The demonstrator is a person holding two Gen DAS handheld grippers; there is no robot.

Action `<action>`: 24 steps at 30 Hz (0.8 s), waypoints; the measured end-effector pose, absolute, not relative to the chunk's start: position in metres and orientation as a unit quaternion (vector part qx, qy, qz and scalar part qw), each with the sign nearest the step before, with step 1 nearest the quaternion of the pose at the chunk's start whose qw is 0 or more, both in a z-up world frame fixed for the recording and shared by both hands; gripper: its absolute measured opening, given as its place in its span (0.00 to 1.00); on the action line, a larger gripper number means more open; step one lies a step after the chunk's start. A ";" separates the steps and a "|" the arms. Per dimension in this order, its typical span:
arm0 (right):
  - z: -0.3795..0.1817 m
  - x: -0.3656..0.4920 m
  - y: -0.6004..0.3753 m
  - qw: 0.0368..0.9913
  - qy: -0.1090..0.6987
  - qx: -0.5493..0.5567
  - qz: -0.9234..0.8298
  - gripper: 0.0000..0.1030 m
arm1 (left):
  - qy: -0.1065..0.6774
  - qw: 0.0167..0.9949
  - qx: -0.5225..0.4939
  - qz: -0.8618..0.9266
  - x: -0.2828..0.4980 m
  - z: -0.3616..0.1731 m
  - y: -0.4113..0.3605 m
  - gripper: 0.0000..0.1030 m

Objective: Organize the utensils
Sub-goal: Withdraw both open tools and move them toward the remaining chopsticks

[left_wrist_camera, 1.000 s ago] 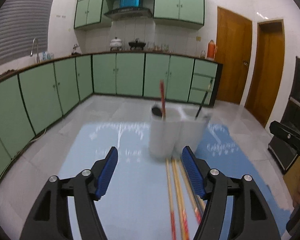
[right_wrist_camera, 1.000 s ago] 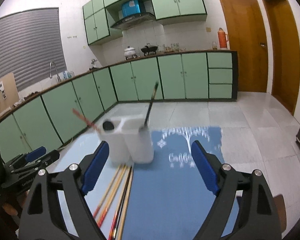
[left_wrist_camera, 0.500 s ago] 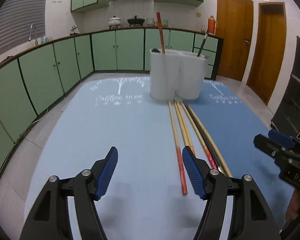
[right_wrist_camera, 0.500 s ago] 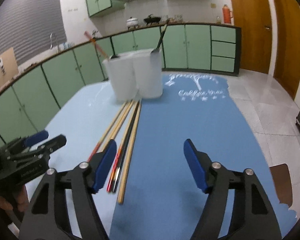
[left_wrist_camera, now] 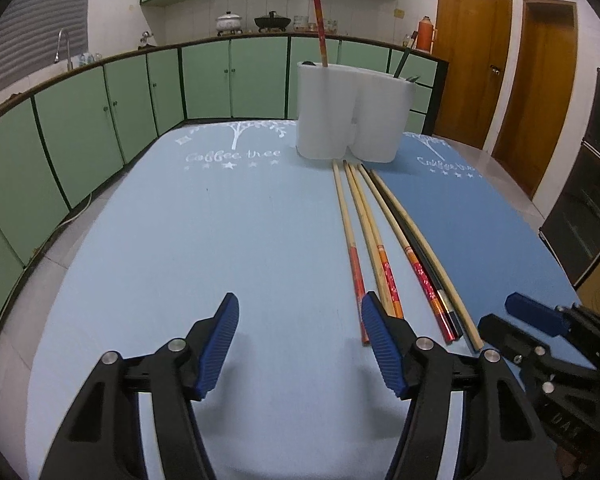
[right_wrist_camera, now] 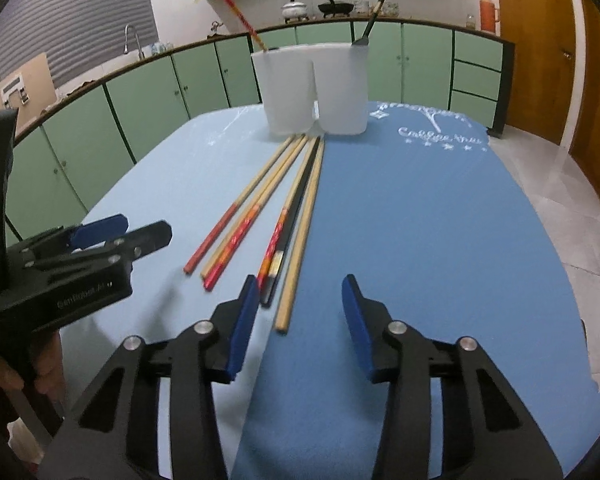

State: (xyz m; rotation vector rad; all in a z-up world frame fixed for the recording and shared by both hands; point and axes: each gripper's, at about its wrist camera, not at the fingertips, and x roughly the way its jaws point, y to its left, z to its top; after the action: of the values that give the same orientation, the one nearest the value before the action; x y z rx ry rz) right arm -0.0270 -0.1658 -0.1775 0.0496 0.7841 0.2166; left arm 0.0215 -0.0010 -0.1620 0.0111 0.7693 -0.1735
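Note:
Several chopsticks (left_wrist_camera: 380, 248) (right_wrist_camera: 268, 216) lie side by side on the blue mats, pointing at a white two-cup holder (left_wrist_camera: 352, 116) (right_wrist_camera: 312, 88). The holder has a red chopstick (left_wrist_camera: 320, 28) in one cup and a dark-handled utensil (right_wrist_camera: 370, 20) in the other. My left gripper (left_wrist_camera: 298, 300) hovers low, just left of the chopsticks' near ends, its jaws closing a little with nothing between them. My right gripper (right_wrist_camera: 301, 280) is closing. The plain wooden chopstick (right_wrist_camera: 300, 248) ends between its jaws, near the left finger, and the pads do not touch it.
A light blue mat (left_wrist_camera: 180, 240) and a darker blue mat (right_wrist_camera: 420, 240) cover the table. Green cabinets run around the kitchen, and wooden doors stand at the right. A hand grips the left tool at the left edge of the right wrist view.
Both grippers have dropped toward the table and now sit low at the chopsticks' near ends. The right jaws have narrowed markedly. The left jaws have hardly changed.

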 end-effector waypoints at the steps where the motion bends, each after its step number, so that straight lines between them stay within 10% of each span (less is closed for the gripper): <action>1: -0.178 -0.027 -0.166 0.918 0.382 0.025 0.103 0.38 | 0.376 0.923 0.003 -0.084 0.021 -0.163 -0.001 0.60; 24: -0.191 -0.024 -0.167 0.916 0.394 0.004 0.078 0.06 | 0.395 0.914 0.000 -0.095 0.016 -0.175 -0.007 0.60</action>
State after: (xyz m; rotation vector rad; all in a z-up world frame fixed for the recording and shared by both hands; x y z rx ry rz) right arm -0.0240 -0.1669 -0.1906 0.0073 0.8108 0.1598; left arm 0.0158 -0.0073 -0.1753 0.0006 0.8139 -0.1947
